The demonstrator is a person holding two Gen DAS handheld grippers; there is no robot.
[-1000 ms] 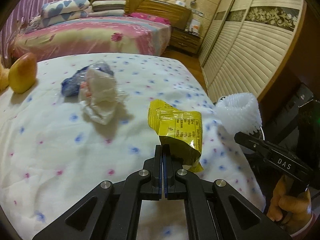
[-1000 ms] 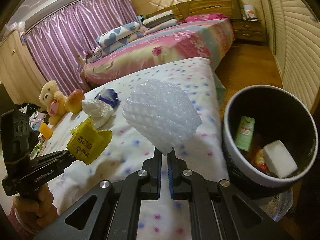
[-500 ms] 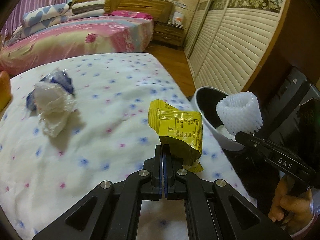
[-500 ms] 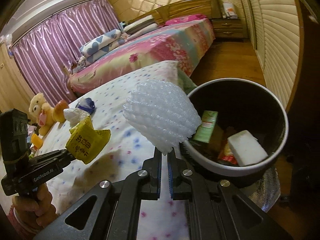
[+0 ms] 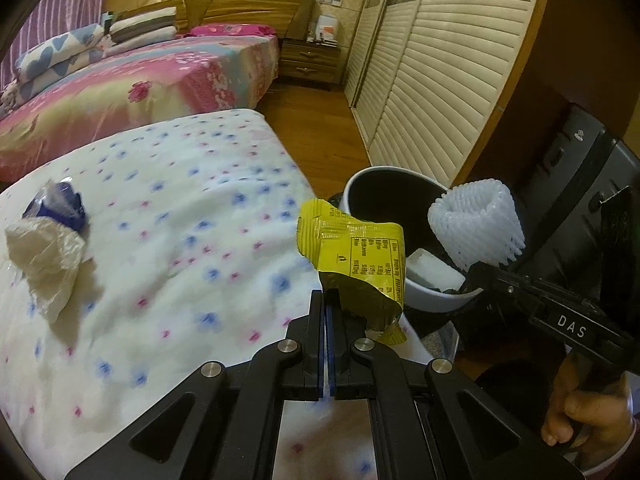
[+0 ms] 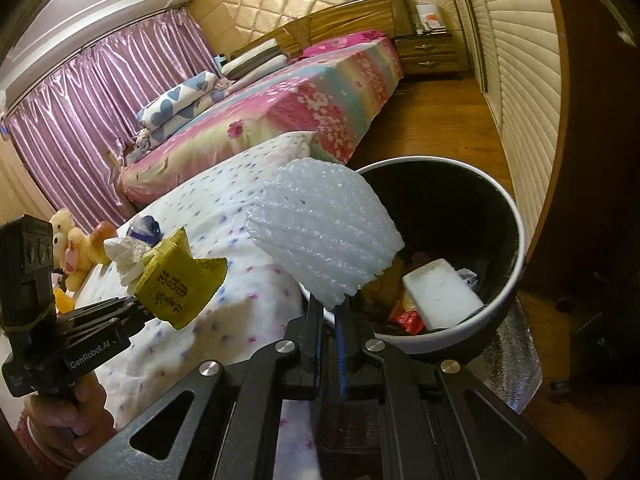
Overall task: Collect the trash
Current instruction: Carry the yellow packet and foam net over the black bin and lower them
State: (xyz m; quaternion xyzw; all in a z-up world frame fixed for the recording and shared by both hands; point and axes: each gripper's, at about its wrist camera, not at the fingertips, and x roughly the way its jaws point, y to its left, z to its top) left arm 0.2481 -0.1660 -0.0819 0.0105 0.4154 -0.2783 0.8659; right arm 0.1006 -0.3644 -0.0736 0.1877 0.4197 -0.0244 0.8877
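Note:
My left gripper (image 5: 330, 300) is shut on a yellow snack wrapper (image 5: 356, 252) and holds it at the right edge of the spotted bed, beside the trash bin (image 5: 420, 294). My right gripper (image 6: 330, 308) is shut on a white foam net sleeve (image 6: 324, 236) and holds it over the near rim of the bin (image 6: 516, 216). The bin holds a white block (image 6: 442, 294) and several wrappers. A crumpled clear bag (image 5: 44, 254) and a blue wrapper (image 5: 60, 204) lie on the bed at the left.
The white spotted bed cover (image 5: 180, 248) fills the left. A pink bed (image 5: 132, 88) stands behind, with a wooden floor (image 5: 316, 128) between. Louvred wardrobe doors (image 5: 440, 80) line the right. Plush toys (image 6: 76, 240) sit at the bed's far end.
Both grippers have moved right, off the bed toward the bin, each with its piece of trash. The foam sleeve has gone from over the bed to over the bin's rim.

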